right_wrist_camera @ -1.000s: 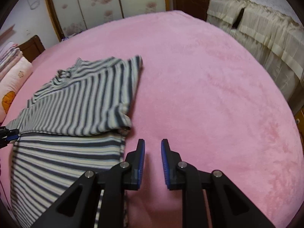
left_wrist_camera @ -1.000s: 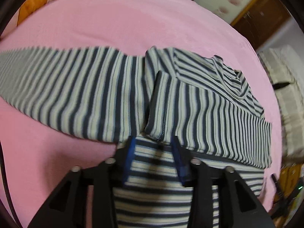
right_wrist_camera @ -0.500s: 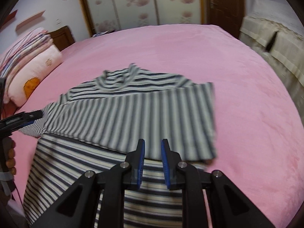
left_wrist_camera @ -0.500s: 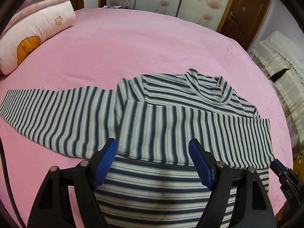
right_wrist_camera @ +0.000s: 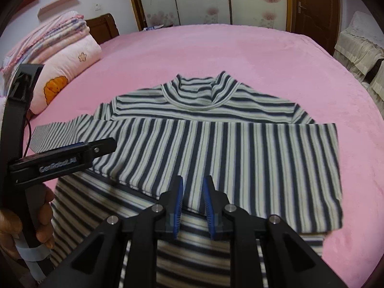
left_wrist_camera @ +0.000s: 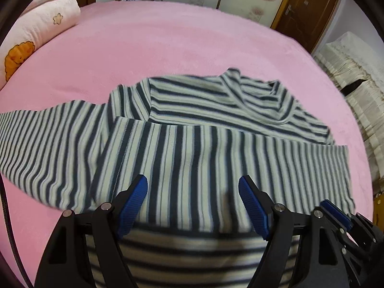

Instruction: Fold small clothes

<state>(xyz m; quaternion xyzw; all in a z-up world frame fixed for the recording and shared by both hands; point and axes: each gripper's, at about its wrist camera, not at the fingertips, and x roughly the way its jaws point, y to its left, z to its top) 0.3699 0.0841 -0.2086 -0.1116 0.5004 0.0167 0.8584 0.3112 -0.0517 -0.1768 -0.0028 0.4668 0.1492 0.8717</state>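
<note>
The left hand-held gripper (left_wrist_camera: pixel 192 200) hovers low over a striped turtleneck top (right_wrist_camera: pixel 204 124) spread on a pink bed (right_wrist_camera: pixel 240 48), its blue-padded fingers (left_wrist_camera: pixel 133 199) spread wide apart with nothing between them. In the right wrist view, the same tool enters from the left edge of the frame, level with the folded sleeve's cuff, and the person's left hand (right_wrist_camera: pixel 21 220) grips its handle at lower left. The right hand-held gripper (right_wrist_camera: pixel 193 206) sits at the bottom centre of its own view, pointing toward the collar; its fingers stand close together with a narrow gap and hold no cloth. The top lies in the middle of both frames, collar toward the far side of the bed. One sleeve is folded flat across the chest, its stripes running crosswise to those of the body. The other sleeve stretches out to the left of the frame. A pink pillow (right_wrist_camera: pixel 67 72) with an orange motif rests at upper left, beneath stacked folded blankets (right_wrist_camera: pixel 45 36).
</note>
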